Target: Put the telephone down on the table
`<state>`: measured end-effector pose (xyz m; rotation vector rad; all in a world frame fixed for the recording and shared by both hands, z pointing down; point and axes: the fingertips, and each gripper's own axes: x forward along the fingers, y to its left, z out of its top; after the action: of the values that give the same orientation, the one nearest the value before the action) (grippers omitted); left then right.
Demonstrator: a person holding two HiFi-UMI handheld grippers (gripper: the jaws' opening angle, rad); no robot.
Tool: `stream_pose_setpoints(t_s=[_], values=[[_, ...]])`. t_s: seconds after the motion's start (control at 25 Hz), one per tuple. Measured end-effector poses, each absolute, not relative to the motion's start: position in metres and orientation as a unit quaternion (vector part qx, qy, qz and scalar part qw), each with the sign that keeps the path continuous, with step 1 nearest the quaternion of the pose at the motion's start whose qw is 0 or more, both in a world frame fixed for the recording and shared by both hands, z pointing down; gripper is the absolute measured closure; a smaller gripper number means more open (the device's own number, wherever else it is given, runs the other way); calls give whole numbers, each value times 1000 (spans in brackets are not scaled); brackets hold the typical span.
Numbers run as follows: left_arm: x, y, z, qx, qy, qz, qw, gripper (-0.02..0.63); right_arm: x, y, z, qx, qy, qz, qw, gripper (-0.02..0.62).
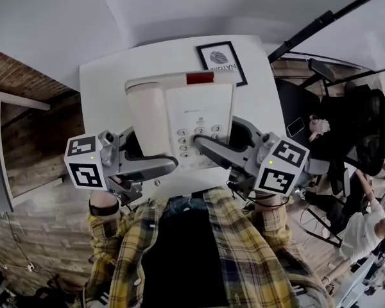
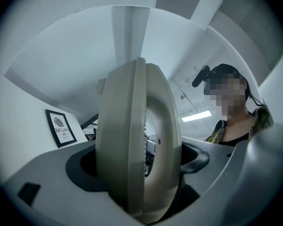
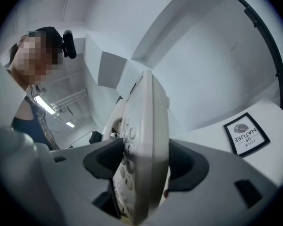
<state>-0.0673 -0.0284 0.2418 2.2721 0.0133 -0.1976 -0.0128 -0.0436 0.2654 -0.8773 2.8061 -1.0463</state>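
telephone, cream, desk type: held at both sides over table

item: telephone (image 1: 179, 117), cream plastic, with handset (image 1: 144, 117) seated along its left side, keypad (image 1: 196, 143) on the face and a red strip (image 1: 199, 77) at the top edge.

position: it is held over the near half of the white table (image 1: 102, 88), face up towards the head camera. whether its base touches the tabletop cannot be told, so it is judged not yet set down.

hold: the left gripper (image 1: 170, 165) is clamped on the handset side, and the body is seen edge-on between its jaws in the left gripper view (image 2: 137, 173). the right gripper (image 1: 199, 143) is clamped on the keypad side, with the buttons pressed against one jaw in the right gripper view (image 3: 141, 168). a grip on each lower flank is judged to be used so that the wide body is kept level and the handset is kept on its cradle while it is lowered.

also on table: a black-framed picture (image 1: 221, 61) lies flat at the far edge, well apart from the telephone, so the near surface is left free for the set-down.

writing: "of nature" is read under a fingerprint motif on the picture (image 2: 61, 127). small print above the keypad is too small to be read. square black-and-white markers are carried on the gripper cubes.
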Motion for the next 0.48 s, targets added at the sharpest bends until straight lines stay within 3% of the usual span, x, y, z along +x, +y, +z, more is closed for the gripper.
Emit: stream_pose_setpoints(t_s=[0.48], values=[[-66,-35,273,887,-1,-73,455,190,-13,-49,298,-283,882,-376,-3,322]])
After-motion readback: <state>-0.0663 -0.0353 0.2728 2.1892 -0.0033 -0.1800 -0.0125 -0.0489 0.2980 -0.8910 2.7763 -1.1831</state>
